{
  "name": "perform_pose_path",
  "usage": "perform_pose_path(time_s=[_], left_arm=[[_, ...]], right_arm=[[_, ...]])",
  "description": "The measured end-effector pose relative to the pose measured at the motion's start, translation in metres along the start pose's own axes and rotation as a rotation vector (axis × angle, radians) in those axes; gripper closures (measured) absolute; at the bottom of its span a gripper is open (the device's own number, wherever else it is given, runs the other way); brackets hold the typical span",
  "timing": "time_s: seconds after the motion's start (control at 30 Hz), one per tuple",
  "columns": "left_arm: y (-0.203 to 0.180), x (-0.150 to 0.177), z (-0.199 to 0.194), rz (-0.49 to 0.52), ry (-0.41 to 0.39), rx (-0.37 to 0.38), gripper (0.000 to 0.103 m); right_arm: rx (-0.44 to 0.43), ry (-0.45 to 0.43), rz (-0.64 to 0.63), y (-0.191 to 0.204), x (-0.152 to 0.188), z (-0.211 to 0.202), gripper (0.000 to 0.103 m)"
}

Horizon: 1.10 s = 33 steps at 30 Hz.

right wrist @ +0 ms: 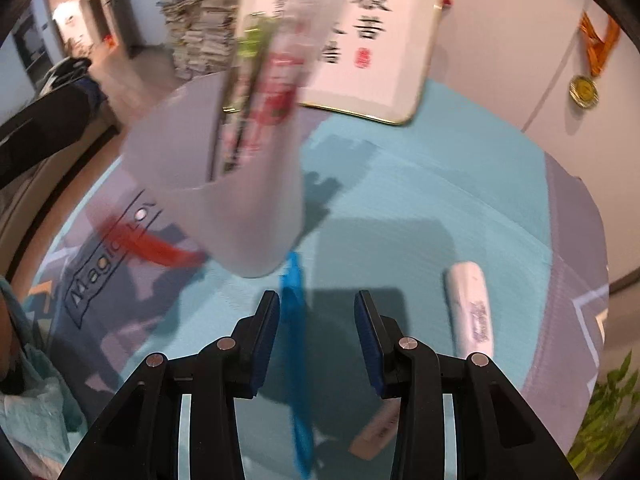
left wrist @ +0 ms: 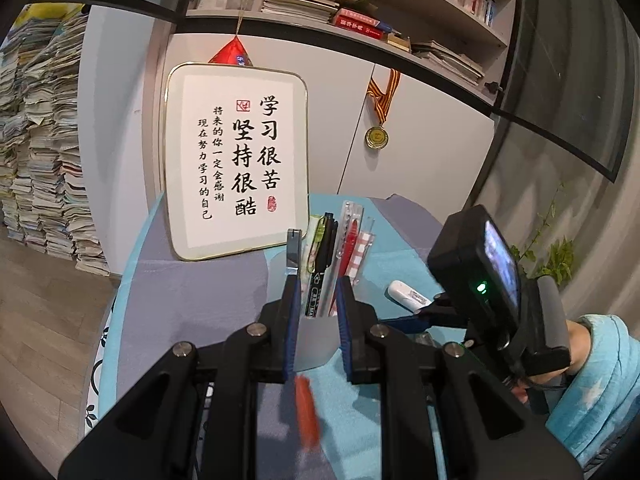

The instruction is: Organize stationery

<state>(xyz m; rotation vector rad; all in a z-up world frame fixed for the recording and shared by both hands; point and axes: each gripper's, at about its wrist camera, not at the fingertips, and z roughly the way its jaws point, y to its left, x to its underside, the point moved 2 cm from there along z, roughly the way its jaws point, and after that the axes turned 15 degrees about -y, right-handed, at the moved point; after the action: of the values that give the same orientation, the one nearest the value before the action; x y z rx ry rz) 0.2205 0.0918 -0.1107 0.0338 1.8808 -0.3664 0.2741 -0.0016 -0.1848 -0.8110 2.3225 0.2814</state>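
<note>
Translucent grey-white pen cup [left wrist: 318, 340] sits pinched between the left gripper [left wrist: 318, 320] pads, jaws narrowed onto its wall. Pens and a ruler [left wrist: 352, 236] stand in the cup, rising past the fingertips. Orange-red pen [left wrist: 306, 412] lies on the teal table mat [left wrist: 224, 288] below the jaws, blurred. Right gripper [right wrist: 316, 336] points down at the mat, jaws spread partway, nothing pressed between them. Blue pen [right wrist: 296, 344] lies just inside its left pad, not clamped, running under the jaws. White correction-tape-like stick [right wrist: 470, 308] rests on the mat right of the right pad, apart. Small tan eraser-like block [right wrist: 374, 432] lies below the jaws. Pen cup ahead-left of the right jaws, blurred.
</note>
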Motion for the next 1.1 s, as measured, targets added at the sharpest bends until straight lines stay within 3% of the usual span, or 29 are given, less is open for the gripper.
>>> perform_pose_path(time_s=[0.2, 0.27, 0.3, 0.33, 0.4, 0.43, 0.6, 0.63, 0.7, 0.93, 1.0, 1.07, 1.1], left_arm=[[0.003, 0.001, -0.006, 0.003, -0.01, 0.001, 0.087], [0.005, 0.002, -0.007, 0.002, -0.001, -0.007, 0.087], [0.007, 0.004, -0.007, -0.005, 0.01, -0.006, 0.087], [0.009, 0.006, -0.008, -0.009, 0.02, 0.0, 0.086], [0.01, 0.014, -0.011, -0.007, 0.048, 0.007, 0.079], [0.01, 0.019, -0.014, 0.001, 0.065, 0.005, 0.07], [0.002, 0.052, -0.03, 0.068, 0.142, 0.038, 0.057], [0.001, 0.059, -0.031, 0.077, 0.155, 0.038, 0.05], [-0.002, 0.074, -0.028, 0.092, 0.201, 0.046, 0.049], [-0.001, 0.092, 0.001, 0.099, 0.296, 0.013, 0.056], [0.001, 0.093, 0.011, 0.095, 0.328, -0.002, 0.063], [0.002, 0.098, 0.019, 0.094, 0.372, -0.011, 0.092], [0.002, 0.097, 0.019, 0.119, 0.363, -0.029, 0.091]], right_arm=[[0.008, 0.039, -0.002, 0.004, 0.0, 0.018, 0.064], [-0.011, 0.037, 0.022, 0.001, -0.003, 0.021, 0.074], [-0.008, 0.039, 0.01, 0.003, -0.003, 0.021, 0.089], [-0.004, 0.046, 0.012, 0.004, -0.003, 0.021, 0.089], [-0.006, 0.053, 0.042, 0.003, -0.002, 0.018, 0.089], [-0.006, 0.047, 0.061, 0.003, -0.001, 0.015, 0.089], [0.014, -0.077, 0.18, -0.008, -0.002, -0.036, 0.089], [0.023, -0.115, 0.194, -0.01, -0.003, -0.05, 0.089], [0.044, -0.186, 0.201, -0.009, -0.003, -0.078, 0.089], [0.07, -0.356, 0.212, -0.001, 0.0, -0.144, 0.089], [0.069, -0.372, 0.203, 0.003, -0.002, -0.148, 0.089], [0.06, -0.372, 0.2, 0.004, -0.004, -0.149, 0.089], [0.057, -0.374, 0.2, 0.006, -0.004, -0.149, 0.089]])
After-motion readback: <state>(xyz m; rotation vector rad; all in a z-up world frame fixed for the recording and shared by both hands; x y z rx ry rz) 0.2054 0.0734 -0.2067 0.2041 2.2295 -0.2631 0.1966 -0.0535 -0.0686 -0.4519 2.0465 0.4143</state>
